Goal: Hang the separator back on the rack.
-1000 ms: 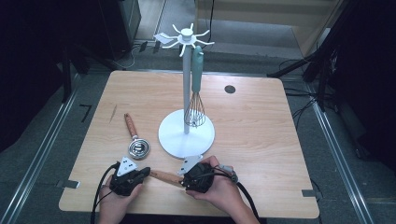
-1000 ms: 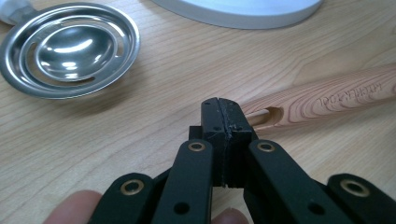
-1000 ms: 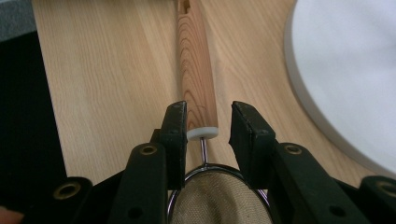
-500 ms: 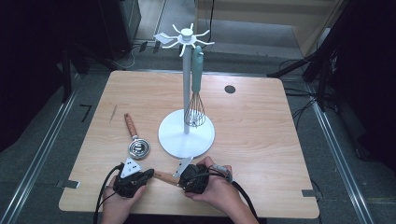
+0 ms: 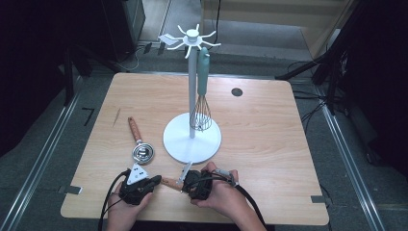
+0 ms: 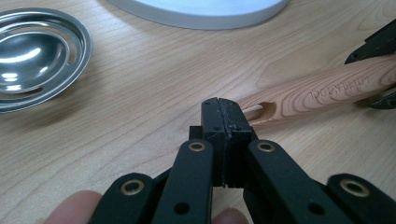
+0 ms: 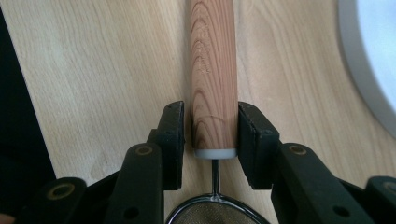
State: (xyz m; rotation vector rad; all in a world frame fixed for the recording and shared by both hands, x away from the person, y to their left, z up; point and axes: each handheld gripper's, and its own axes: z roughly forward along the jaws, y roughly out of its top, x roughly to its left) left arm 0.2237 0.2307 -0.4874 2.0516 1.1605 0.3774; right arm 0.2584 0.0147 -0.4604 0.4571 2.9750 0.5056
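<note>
A wooden handle (image 5: pixel 170 183) lies near the table's front edge between my two grippers. My right gripper (image 7: pixel 212 116) is shut on this handle (image 7: pixel 212 56) just before its white ferrule, and a wire leads from there to a mesh strainer head (image 7: pixel 212 212) below the jaws. In the high view the right gripper (image 5: pixel 186 184) points left. My left gripper (image 6: pixel 223 109) is shut on nothing, its tips just short of the handle's holed end (image 6: pixel 317 91). In the high view the left gripper (image 5: pixel 155 181) sits left of the handle.
A white stand (image 5: pixel 192 142) with a hook crown rises mid-table, and a teal-handled whisk (image 5: pixel 201 108) hangs from it. A round steel utensil (image 5: pixel 142 152) with a wooden handle lies left of the base, close to the left gripper. The stand's rim (image 7: pixel 373 60) is near the right gripper.
Both hands have edged slightly toward the table's front edge. The right gripper keeps its hold on the wooden handle, and the left jaws stay shut.
</note>
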